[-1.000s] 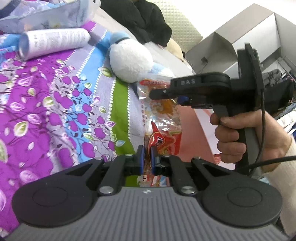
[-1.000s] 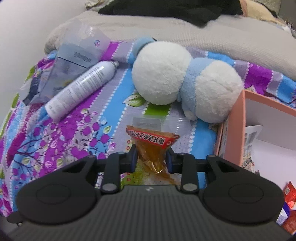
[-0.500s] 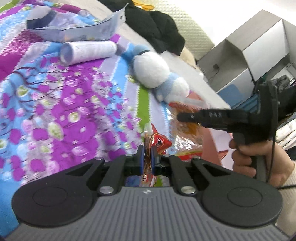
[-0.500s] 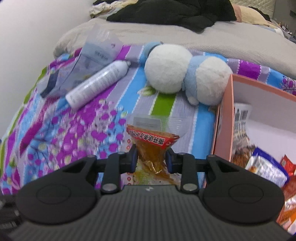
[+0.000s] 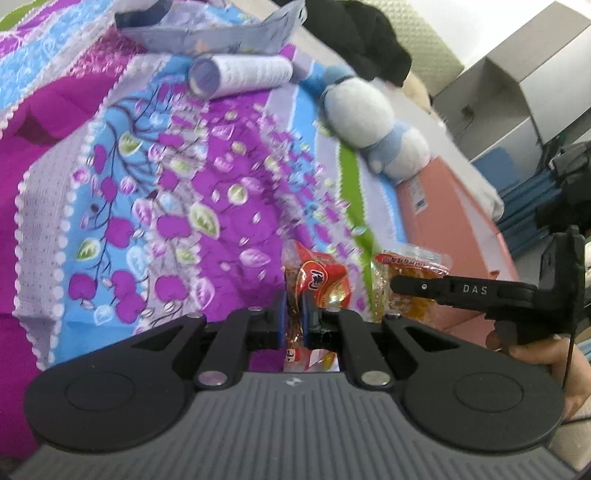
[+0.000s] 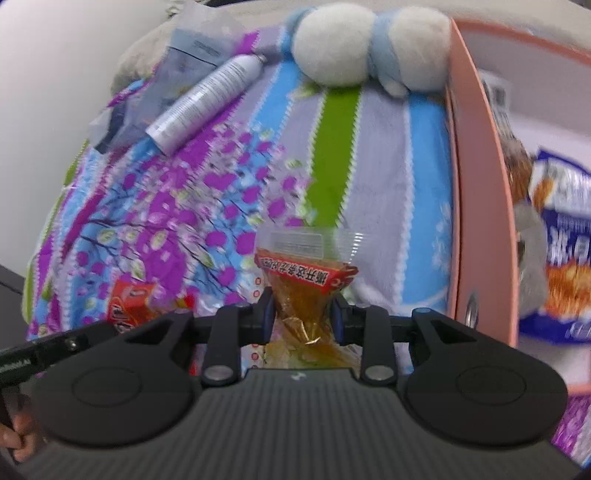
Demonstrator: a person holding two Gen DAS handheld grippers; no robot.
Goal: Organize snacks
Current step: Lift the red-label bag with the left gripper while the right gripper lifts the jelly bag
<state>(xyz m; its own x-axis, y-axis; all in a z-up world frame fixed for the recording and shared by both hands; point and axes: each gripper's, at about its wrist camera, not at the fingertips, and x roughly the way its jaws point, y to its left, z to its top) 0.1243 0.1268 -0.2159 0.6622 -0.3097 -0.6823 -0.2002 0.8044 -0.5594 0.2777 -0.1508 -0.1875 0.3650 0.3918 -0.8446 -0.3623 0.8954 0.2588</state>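
Observation:
My left gripper (image 5: 294, 312) is shut on a red and gold snack packet (image 5: 323, 282), held above the flowered bedspread. My right gripper (image 6: 301, 317) is shut on a clear packet of orange snack with a red top strip (image 6: 304, 284). That packet also shows in the left wrist view (image 5: 410, 260), to the right of my left gripper. The left gripper's red packet shows in the right wrist view (image 6: 129, 302), at lower left. A pink box (image 6: 480, 206) stands to the right and holds a blue snack bag (image 6: 557, 258) among other packets.
A white and blue plush toy (image 5: 373, 122) lies against the box's far end. A white spray can (image 5: 240, 75) and a grey foil pouch (image 5: 221, 29) lie farther back on the bedspread (image 5: 147, 184). Grey cabinets (image 5: 517, 81) stand behind the bed.
Both grippers have pulled back and risen with their packets still held. The right gripper has swung right, so the pink box and its snacks fill more of its view.

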